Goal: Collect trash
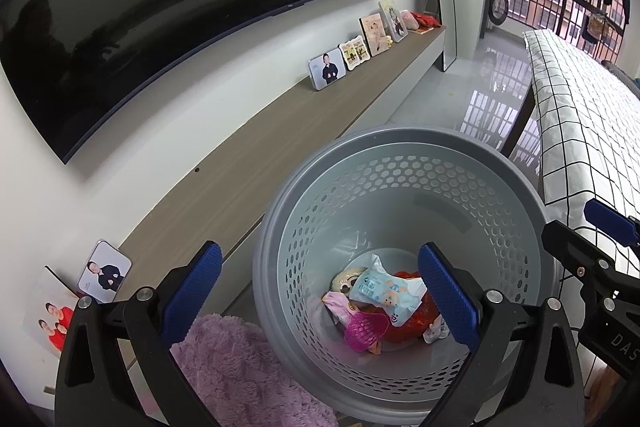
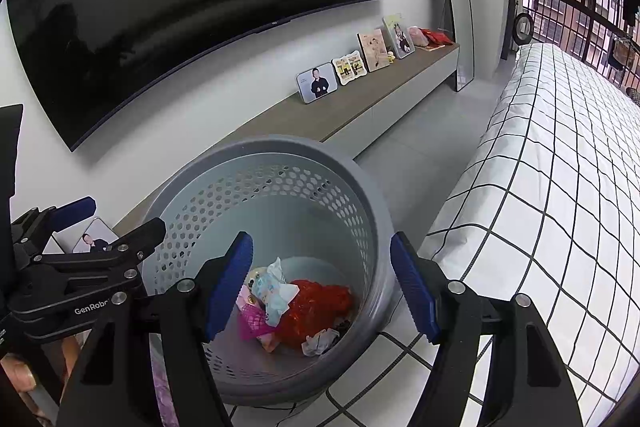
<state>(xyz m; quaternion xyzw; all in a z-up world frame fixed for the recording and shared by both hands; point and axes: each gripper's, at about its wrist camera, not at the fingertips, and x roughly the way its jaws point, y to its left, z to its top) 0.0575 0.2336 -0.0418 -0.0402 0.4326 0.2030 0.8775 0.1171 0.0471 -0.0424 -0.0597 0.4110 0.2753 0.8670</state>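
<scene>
A: What was seen nearest the lens?

B: The left tongs (image 1: 320, 291) were seen spread wide, nothing gripped between the blue pads (image 1: 192, 293). The right tongs (image 2: 322, 291) were likewise held apart, with nothing pressed by their pads (image 2: 412, 291).

A: And where was the trash found?

B: It was found at the bottom of a grey perforated bin (image 1: 400, 147), over which both tongs were pointed. A pale blue wet-wipe packet (image 1: 386, 289) was laid on top of the heap, a crumpled red bag (image 2: 316, 307) was lodged beside it, a pink wrapper (image 1: 366, 329) was seen at the near side, and a small white scrap (image 2: 320, 343) was tucked against the bin's wall.

A: What was the bin placed by?

B: It was set on the floor between a bed (image 2: 560, 187) covered in a white checked sheet and a low wooden shelf (image 1: 280, 131). Framed photographs (image 1: 327, 69) were lined up on that shelf, beneath a large dark television (image 2: 180, 7) mounted on the wall. A purple fluffy cloth (image 1: 236, 363) was seen just beside the bin on its left.
</scene>
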